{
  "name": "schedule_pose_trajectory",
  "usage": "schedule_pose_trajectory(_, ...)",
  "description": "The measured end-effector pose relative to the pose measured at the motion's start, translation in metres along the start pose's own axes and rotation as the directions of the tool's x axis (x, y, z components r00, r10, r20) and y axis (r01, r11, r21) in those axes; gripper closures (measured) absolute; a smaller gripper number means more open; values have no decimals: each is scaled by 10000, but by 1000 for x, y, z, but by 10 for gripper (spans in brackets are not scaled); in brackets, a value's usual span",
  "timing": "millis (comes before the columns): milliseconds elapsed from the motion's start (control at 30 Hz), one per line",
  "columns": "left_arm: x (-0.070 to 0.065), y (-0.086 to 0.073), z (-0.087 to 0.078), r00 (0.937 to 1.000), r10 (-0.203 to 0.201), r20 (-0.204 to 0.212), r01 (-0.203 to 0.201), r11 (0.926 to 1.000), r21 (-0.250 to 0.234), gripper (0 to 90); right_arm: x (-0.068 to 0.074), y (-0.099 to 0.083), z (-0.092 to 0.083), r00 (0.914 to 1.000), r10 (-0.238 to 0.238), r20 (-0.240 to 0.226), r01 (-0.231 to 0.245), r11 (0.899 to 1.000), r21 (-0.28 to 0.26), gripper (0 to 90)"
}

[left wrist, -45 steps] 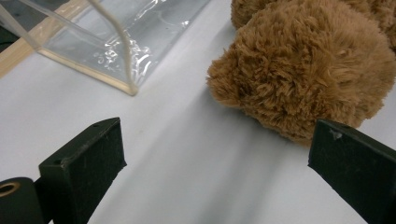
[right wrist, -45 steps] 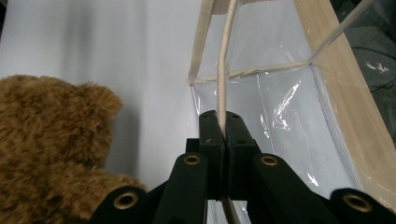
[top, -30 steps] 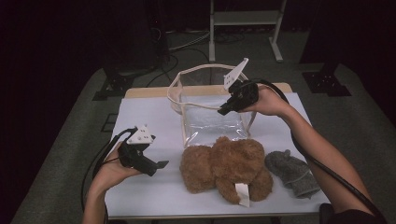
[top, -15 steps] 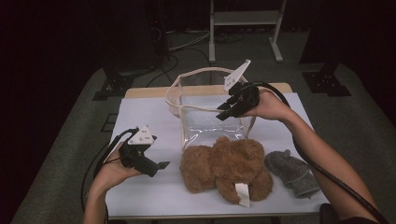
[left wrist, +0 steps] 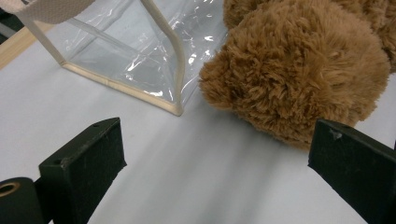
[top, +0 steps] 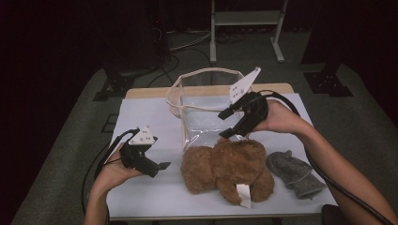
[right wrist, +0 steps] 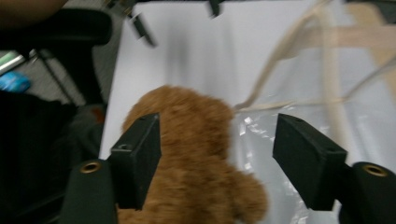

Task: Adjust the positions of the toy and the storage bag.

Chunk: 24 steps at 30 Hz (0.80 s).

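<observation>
A clear plastic bag [top: 206,119] with cream trim stands open at the middle back of the white tabletop [top: 150,117]. In front of it lies a brown teddy bear [top: 225,164]. My right gripper [top: 223,125] hovers over the bag's near edge, just above the bear; its jaws have just been opening and nothing is between them. In the right gripper view the bear [right wrist: 182,140] and the bag [right wrist: 280,121] lie beyond the gripper [right wrist: 217,135]. My left gripper [top: 159,168] rests at the front left, open and pointing at the bear [left wrist: 299,70] and the bag's corner [left wrist: 130,51].
A grey knitted sock [top: 293,171] lies right of the bear. A strip of wooden table edge [top: 145,92] shows behind the white cover. A metal stand [top: 244,18] and cables sit on the floor beyond.
The right gripper has come from the bag's far right rim toward the bear, and its jaws have opened. The bag now stands taller and wider open. The left gripper has kept still.
</observation>
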<state>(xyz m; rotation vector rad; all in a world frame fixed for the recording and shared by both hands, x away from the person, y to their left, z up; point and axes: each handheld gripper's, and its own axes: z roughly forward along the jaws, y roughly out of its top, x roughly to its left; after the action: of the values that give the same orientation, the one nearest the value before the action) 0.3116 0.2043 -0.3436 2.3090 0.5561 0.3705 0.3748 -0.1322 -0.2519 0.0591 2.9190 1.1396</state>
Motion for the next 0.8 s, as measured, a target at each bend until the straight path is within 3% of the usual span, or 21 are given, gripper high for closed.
schedule_pose_trajectory(167,1,-1,0,10000,-40,-51,40,10000,9,28,15,-12,25,9987,-101,-504,131,9982,592,265)
schedule_pose_trajectory(367,1,-2,1,9999,-106,-60,106,9999,7,28,21,-25,49,9980,-67,-629,145,9919,1259,241)
schedule_pose_trajectory(800,3,-4,2,9999,-163,-1,163,9998,124,28,28,-47,67,9999,-51,-100,71,9753,2208,174)
